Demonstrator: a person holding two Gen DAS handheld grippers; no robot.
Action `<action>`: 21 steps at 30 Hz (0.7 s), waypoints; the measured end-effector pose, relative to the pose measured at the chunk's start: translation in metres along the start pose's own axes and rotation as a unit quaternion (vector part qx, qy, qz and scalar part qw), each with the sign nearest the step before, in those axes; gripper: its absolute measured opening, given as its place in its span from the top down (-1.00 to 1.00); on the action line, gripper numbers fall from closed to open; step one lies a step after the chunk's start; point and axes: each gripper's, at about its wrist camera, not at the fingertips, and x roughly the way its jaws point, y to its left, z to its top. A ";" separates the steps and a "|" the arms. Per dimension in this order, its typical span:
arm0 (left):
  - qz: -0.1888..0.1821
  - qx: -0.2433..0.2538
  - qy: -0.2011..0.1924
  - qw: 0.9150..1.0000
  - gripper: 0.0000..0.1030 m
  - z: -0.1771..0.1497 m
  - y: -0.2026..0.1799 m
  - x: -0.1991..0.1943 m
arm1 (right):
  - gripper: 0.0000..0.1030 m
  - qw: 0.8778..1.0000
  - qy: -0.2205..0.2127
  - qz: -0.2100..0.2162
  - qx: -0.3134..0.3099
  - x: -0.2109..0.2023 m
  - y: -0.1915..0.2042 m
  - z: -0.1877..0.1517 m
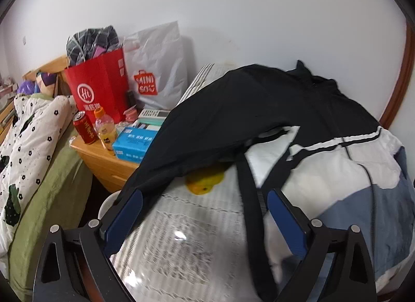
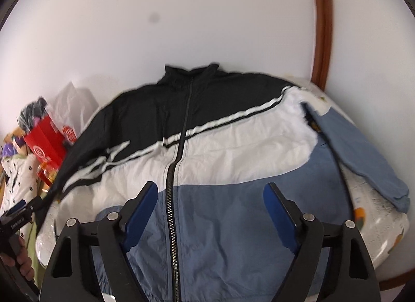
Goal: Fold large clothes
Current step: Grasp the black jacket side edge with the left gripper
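Bedding (image 1: 33, 130) with a black flower print lies far left, beside a wooden nightstand (image 1: 103, 162) carrying a red can (image 1: 84, 128), an orange-capped bottle (image 1: 105, 130) and a blue tissue box (image 1: 133, 143). Behind them, a red paper bag (image 1: 101, 91) holds what looks like plaid cloth, next to a white Miniso bag (image 1: 158, 76). The zip-up jacket (image 2: 207, 146) lies front up on a patterned cover (image 1: 186, 237), collar toward the wall, zipper running away from the cameras, black sleeve trailing left, blue sleeve right. Left gripper (image 1: 205, 213) and right gripper (image 2: 211, 203) hover with fingers spread, pinching nothing.
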 end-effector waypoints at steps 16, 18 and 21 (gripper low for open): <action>0.025 -0.002 0.051 0.998 -0.09 0.006 0.032 0.081 | -0.58 0.998 0.046 -0.027 -0.036 0.072 0.039 0.005; 0.024 -0.005 0.050 0.998 0.09 0.009 0.034 0.082 | -0.58 0.998 0.044 -0.028 -0.037 0.072 0.041 0.007; 0.020 -0.009 0.048 0.999 0.38 0.013 0.035 0.083 | -0.58 0.998 0.041 -0.030 -0.041 0.072 0.043 0.009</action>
